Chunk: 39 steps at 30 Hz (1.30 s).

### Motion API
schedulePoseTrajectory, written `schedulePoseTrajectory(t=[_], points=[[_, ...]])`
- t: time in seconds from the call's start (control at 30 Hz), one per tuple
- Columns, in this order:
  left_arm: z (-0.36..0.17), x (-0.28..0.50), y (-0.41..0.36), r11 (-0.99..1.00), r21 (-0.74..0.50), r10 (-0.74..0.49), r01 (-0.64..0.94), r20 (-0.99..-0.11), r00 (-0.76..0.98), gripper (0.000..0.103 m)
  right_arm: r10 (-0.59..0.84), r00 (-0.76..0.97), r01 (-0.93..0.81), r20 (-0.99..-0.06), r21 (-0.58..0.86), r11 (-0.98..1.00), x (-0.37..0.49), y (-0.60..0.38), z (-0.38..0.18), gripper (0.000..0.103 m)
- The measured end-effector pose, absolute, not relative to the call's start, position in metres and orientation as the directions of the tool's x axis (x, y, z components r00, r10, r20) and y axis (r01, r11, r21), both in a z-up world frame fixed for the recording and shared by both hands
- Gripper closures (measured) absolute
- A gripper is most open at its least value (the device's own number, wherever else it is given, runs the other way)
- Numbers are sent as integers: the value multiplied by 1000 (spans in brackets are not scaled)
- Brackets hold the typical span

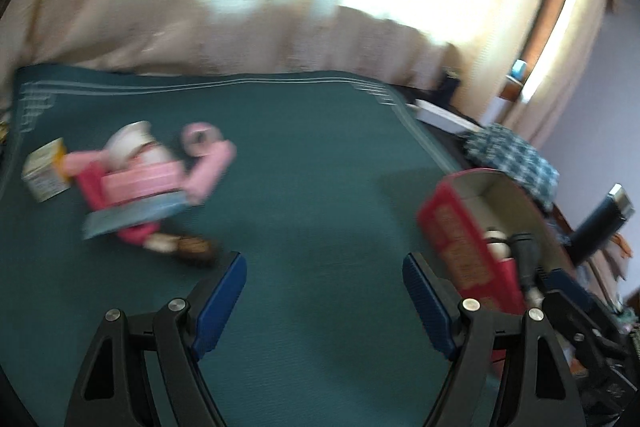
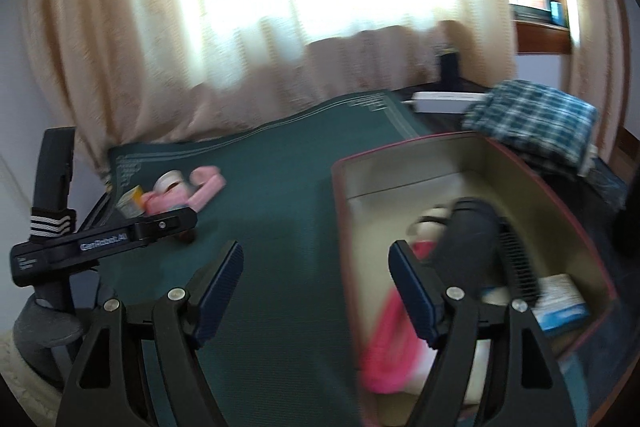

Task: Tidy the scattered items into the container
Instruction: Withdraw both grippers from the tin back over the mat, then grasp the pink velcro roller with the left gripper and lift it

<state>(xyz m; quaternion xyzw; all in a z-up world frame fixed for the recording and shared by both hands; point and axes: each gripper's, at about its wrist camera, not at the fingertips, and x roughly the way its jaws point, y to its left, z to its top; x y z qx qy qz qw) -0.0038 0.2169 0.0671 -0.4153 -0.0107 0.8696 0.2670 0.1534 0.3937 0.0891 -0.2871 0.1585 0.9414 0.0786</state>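
Beige curtains (image 2: pixel 248 27), probably backlit window.

Ahead-left of my left tongs (image 1: pixel 324 291) I count one small carton (image 1: pixel 44 171), one tape roll (image 1: pixel 128 143), one doll (image 1: pixel 160 223) and about three pink pieces, blurred. Right of them, one red box (image 1: pixel 460 247). Beyond it, one plaid cloth (image 1: pixel 512 155).

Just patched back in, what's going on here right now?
A person is tidying a green mat with two handheld grippers. Both the left gripper and the right gripper have open jaws with nothing between them. The red box already holds a hairbrush, something pink and a few other things. A pile of pink items, tape rolls and a small carton is still out on the mat, ahead of the left gripper.
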Motion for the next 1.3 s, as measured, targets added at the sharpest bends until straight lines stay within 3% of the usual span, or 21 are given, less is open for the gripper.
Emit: schedulePoseTrajectory(t=[0.37,0.73,1.07,1.3], points=[[44,-36,101,-952,-201,304,-233,-732,-610,21,-135,-743,-62,-656,268,-961,88,311,66,24],[26,-63,97,-897,-327,438,-297,-744,-505,21,-165,-703,-58,-692,287,-956,57,289,47,24],[31,-95,134,-924,-223,366,-311,-752,-548,21,-227,-678,-53,-699,354,-934,47,300,26,24],[27,-116,169,-928,-77,292,-365,-759,-582,21,-275,-676,-41,-684,407,-912,47,306,20,23]])
